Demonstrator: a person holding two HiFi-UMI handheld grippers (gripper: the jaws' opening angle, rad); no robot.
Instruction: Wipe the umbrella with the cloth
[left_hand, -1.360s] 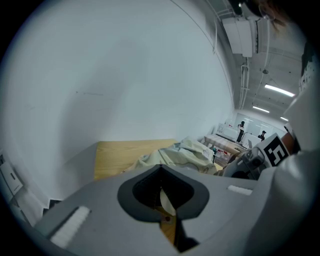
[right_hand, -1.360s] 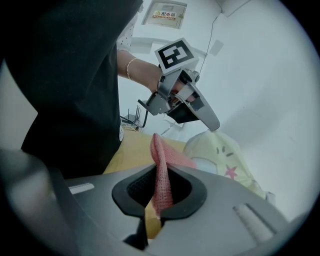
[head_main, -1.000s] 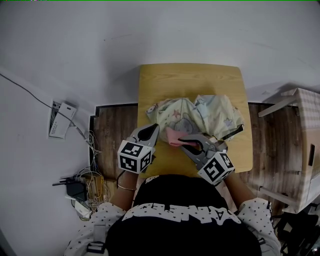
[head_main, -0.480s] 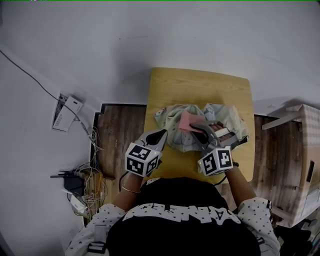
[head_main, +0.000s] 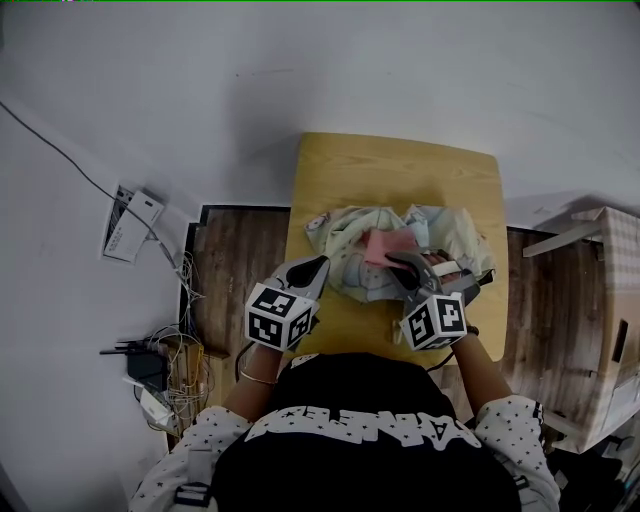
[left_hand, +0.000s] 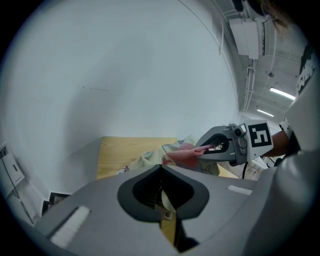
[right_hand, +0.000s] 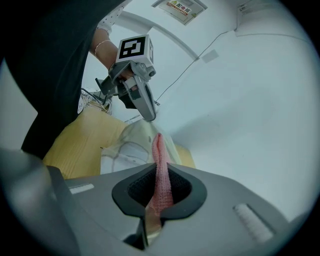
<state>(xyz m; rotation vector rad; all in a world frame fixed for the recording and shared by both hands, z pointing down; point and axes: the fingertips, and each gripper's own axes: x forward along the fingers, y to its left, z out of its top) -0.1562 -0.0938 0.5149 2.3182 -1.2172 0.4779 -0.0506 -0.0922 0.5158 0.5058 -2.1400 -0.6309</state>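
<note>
**On the small wooden table, cloth meets umbrella**

The table (head_main: 390, 170) has its far half, toward the wall, bare. The crumpled patterned umbrella (head_main: 455, 235) fills the near half. The left gripper (head_main: 322, 262) pinches the umbrella's edge. The right gripper (head_main: 397, 262) is clamped on the pink cloth (head_main: 380, 245), which lies over the umbrella.

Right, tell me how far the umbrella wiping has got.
Done: the pink cloth is clamped in the right tool. In hand: that cloth lies on the crumpled umbrella, with the shut left tool at its near edge. Left: how much is wiped doesn't show, so assume most of it.
</note>
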